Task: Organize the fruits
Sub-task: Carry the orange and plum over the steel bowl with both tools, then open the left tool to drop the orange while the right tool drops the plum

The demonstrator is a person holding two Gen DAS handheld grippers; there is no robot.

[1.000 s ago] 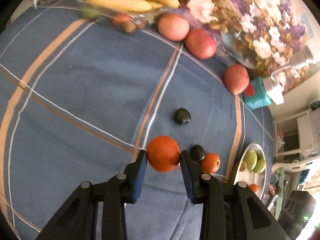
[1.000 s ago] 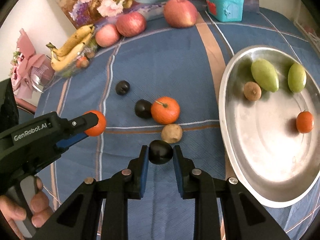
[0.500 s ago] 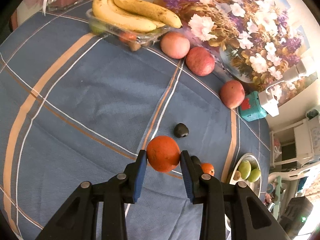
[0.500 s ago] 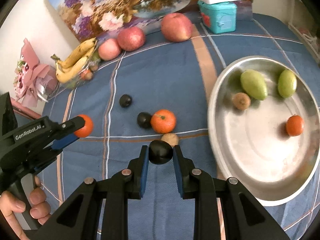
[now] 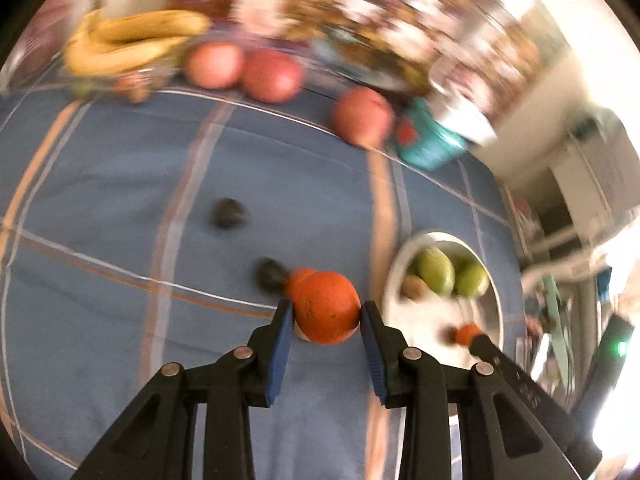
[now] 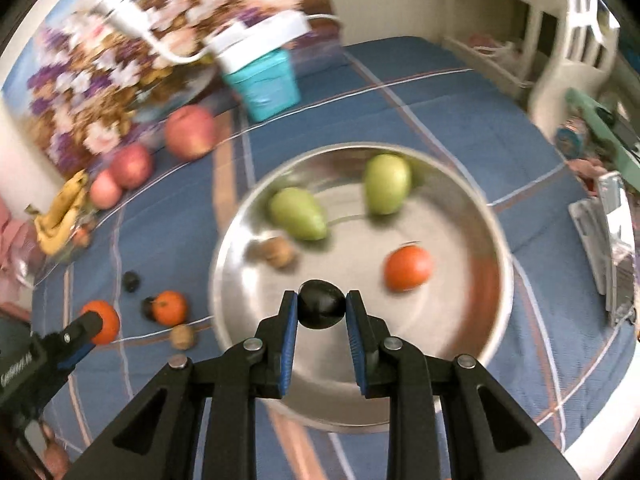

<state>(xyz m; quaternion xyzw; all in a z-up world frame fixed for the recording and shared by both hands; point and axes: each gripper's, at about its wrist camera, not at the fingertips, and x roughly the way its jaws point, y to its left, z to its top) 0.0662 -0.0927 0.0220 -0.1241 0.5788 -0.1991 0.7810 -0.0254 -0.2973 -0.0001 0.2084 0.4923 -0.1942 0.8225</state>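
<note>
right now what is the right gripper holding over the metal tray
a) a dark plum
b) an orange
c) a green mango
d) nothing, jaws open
a: in the right wrist view the right gripper has its jaws shut on a dark plum, with the metal tray below and beyond it; the orange is in the left gripper.

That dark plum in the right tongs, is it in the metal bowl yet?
Not yet. The dark plum sits clamped between the right tongs, held over the metal bowl, not resting in it.
</note>
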